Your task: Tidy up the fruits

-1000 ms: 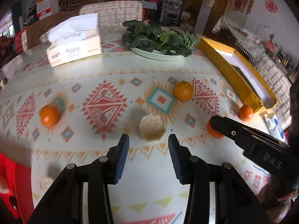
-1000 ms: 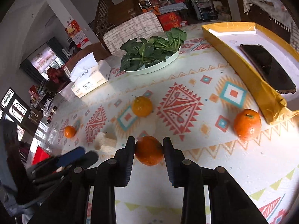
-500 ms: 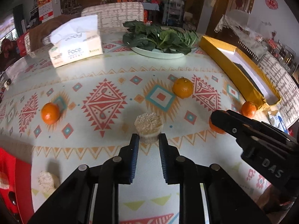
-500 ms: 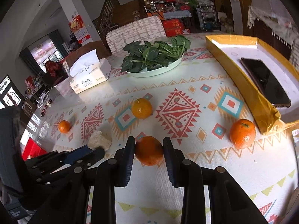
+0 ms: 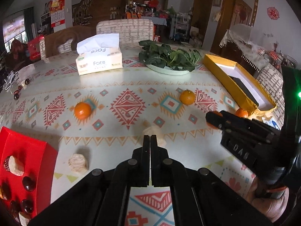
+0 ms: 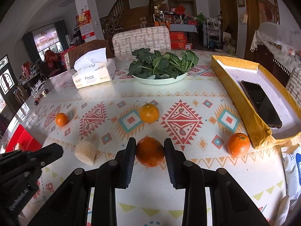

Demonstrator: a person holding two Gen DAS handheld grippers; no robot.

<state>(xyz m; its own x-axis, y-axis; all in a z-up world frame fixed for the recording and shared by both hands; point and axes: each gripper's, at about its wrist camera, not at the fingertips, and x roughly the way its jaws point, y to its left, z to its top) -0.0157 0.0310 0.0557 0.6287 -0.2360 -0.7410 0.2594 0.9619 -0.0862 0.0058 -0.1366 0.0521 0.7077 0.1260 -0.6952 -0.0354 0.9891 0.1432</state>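
Observation:
My right gripper (image 6: 150,151) is shut on an orange (image 6: 150,152) that sits low over the patterned tablecloth. My left gripper (image 5: 150,138) is shut with its fingers together and holds nothing; a pale beige cake (image 5: 155,132) lies tipped just beyond its tips, also seen in the right wrist view (image 6: 85,152). Other oranges lie on the cloth: one at the left (image 5: 82,110), one at the centre (image 5: 187,97) and one by the yellow box (image 5: 241,112). A second beige cake (image 5: 78,163) lies near the red box (image 5: 20,162).
The red box at the left edge holds dark round fruits and pale pieces. A yellow box (image 6: 239,101) with a black phone (image 6: 260,103) lies at the right. A plate of greens (image 6: 160,79) and a tissue box (image 6: 94,75) stand further back.
The left gripper closed from open around the beige cake to fully shut and pulled back; the cake slipped out and now lies tipped beyond the tips. The right gripper keeps its hold on the orange.

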